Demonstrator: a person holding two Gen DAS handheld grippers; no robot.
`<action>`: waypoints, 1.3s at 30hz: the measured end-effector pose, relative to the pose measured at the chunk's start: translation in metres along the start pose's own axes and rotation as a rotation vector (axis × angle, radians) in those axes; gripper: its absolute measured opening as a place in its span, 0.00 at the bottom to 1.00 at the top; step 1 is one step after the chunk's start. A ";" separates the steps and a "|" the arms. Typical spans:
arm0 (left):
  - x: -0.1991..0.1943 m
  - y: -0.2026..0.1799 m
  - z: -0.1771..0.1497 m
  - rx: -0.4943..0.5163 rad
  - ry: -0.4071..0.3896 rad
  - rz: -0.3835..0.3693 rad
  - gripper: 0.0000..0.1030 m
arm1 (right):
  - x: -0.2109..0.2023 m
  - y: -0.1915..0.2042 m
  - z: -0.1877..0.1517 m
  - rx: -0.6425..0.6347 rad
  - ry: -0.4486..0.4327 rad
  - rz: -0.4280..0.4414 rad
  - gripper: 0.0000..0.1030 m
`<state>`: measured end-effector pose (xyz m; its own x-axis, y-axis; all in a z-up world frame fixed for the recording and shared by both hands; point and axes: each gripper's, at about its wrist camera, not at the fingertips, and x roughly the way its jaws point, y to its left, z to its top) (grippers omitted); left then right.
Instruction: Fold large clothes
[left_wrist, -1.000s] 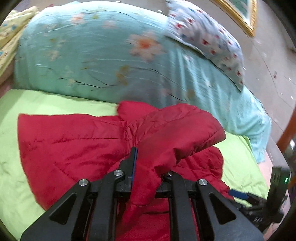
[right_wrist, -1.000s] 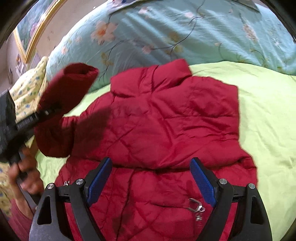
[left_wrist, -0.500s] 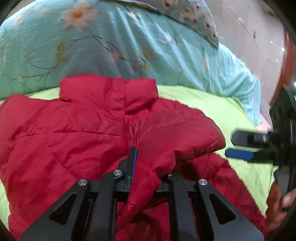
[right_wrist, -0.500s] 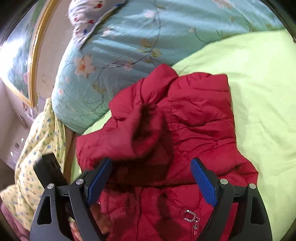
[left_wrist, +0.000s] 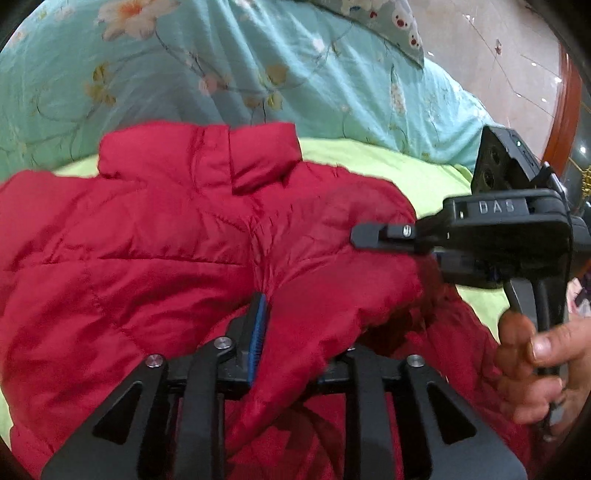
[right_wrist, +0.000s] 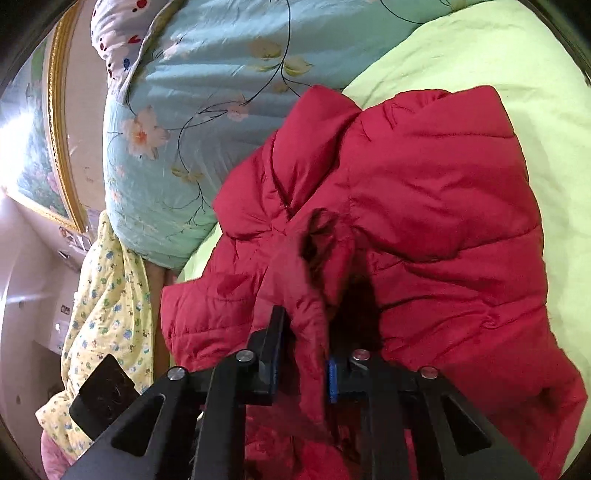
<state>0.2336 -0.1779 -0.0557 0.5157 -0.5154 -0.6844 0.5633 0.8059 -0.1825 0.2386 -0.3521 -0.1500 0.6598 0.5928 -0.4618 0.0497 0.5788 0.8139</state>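
A red quilted jacket (left_wrist: 147, 240) lies on the light green sheet (left_wrist: 388, 166) with its collar toward the quilt. One sleeve (left_wrist: 332, 295) is folded across the body. My left gripper (left_wrist: 291, 339) has this sleeve between its blue pads, and its jaws are opening. My right gripper (right_wrist: 301, 354) is shut on a fold of the same sleeve (right_wrist: 306, 295), just below the dark cuff opening. In the left wrist view the right gripper (left_wrist: 369, 240) reaches in from the right, level with the sleeve's end. The jacket (right_wrist: 443, 203) fills the right wrist view.
A teal floral quilt (left_wrist: 221, 74) is bunched behind the jacket, with a patterned pillow (left_wrist: 388, 22) on top. A person's hand (left_wrist: 546, 350) holds the right gripper's handle. Yellow printed cloth (right_wrist: 107, 314) hangs at the bed's left edge below a gold-framed picture (right_wrist: 37, 147).
The left gripper carried the sleeve down and across onto the jacket body. The right gripper swung in from the jacket's hem and its wide-open jaws have shut on the sleeve.
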 end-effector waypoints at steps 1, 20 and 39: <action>-0.004 0.003 -0.003 -0.002 0.012 -0.015 0.26 | -0.002 0.003 0.000 -0.015 -0.009 -0.009 0.10; -0.051 0.111 0.011 -0.183 -0.029 0.270 0.72 | -0.022 -0.001 -0.003 -0.151 -0.104 -0.339 0.09; -0.010 0.122 -0.004 -0.176 0.060 0.307 0.74 | 0.006 0.036 -0.023 -0.391 -0.088 -0.563 0.34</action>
<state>0.2945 -0.0729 -0.0740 0.6022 -0.2278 -0.7651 0.2655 0.9610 -0.0771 0.2269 -0.3151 -0.1312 0.6717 0.1044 -0.7334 0.1397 0.9544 0.2638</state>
